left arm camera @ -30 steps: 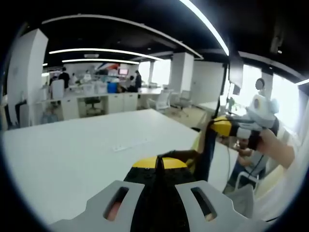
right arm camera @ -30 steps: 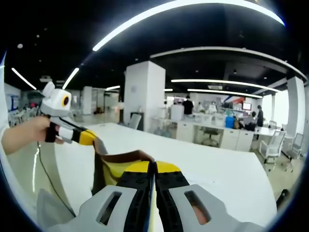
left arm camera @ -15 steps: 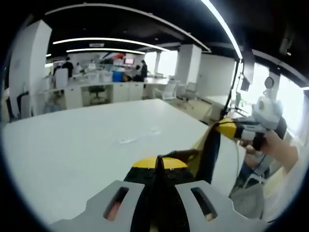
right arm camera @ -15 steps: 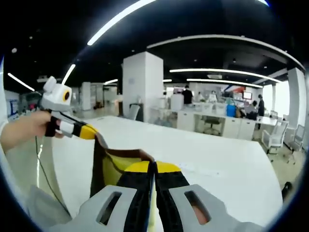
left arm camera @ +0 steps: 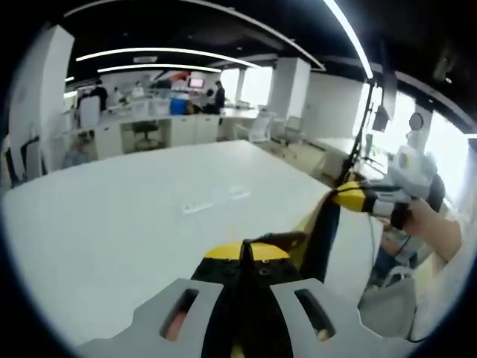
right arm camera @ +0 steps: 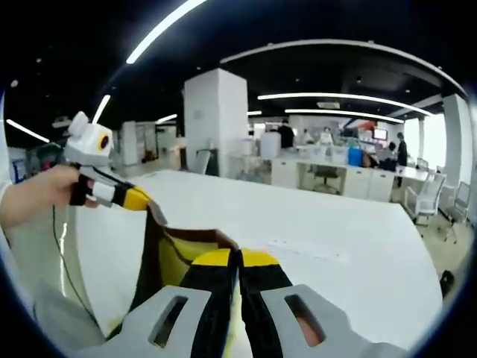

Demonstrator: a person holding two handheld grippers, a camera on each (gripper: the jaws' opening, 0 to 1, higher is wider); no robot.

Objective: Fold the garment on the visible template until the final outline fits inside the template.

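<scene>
- Left gripper (left arm camera: 246,257): jaws pressed together on the garment (left arm camera: 317,242), a dark and yellow cloth hanging stretched between both grippers above the white table (left arm camera: 112,224).
- Right gripper (right arm camera: 238,261): jaws likewise clamped on the same cloth, near its upper edge.
- Since the earlier frames, both views have tilted down a little: more tabletop shows, and the small strip (right arm camera: 309,250) lying on it sits lower and nearer.
- The grip on the cloth is unchanged.

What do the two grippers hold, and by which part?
Both the left gripper and the right gripper are shut on the garment's upper edge.
</scene>
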